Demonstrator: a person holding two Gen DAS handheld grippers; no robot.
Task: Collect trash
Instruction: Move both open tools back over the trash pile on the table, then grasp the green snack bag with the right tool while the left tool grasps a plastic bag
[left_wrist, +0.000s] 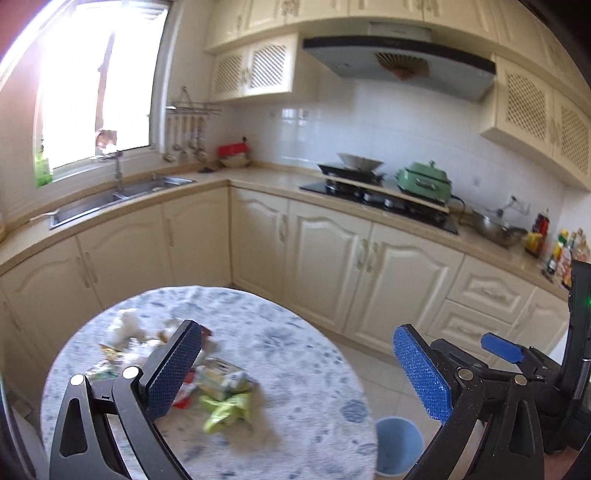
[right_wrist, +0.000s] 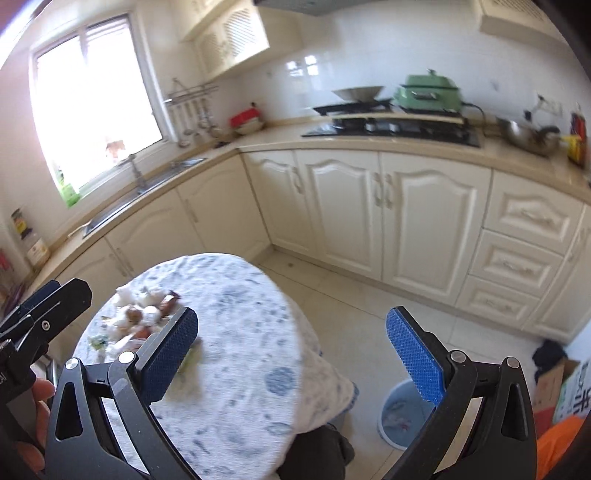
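A pile of trash lies on the left part of the round table (left_wrist: 295, 332): white tissue (left_wrist: 125, 325), a small carton (left_wrist: 221, 376), a red wrapper (left_wrist: 184, 393) and a crumpled green wrapper (left_wrist: 225, 410). My left gripper (left_wrist: 297, 373) hovers above the table, open and holding nothing. Its left finger covers part of the pile. My right gripper (right_wrist: 291, 354) is also open and holds nothing, over the table's right side. In the right wrist view the trash pile (right_wrist: 140, 314) lies beyond its left finger. A light blue bin (right_wrist: 402, 413) stands on the floor right of the table.
The blue bin (left_wrist: 399, 443) sits just off the table's right edge. Cream kitchen cabinets (left_wrist: 332, 266) with a sink (left_wrist: 110, 199) and a stove (left_wrist: 380, 199) ring the far side. Cardboard boxes and an orange thing (right_wrist: 557, 391) sit on the floor at the right. A hand (right_wrist: 37, 406) grips the left tool.
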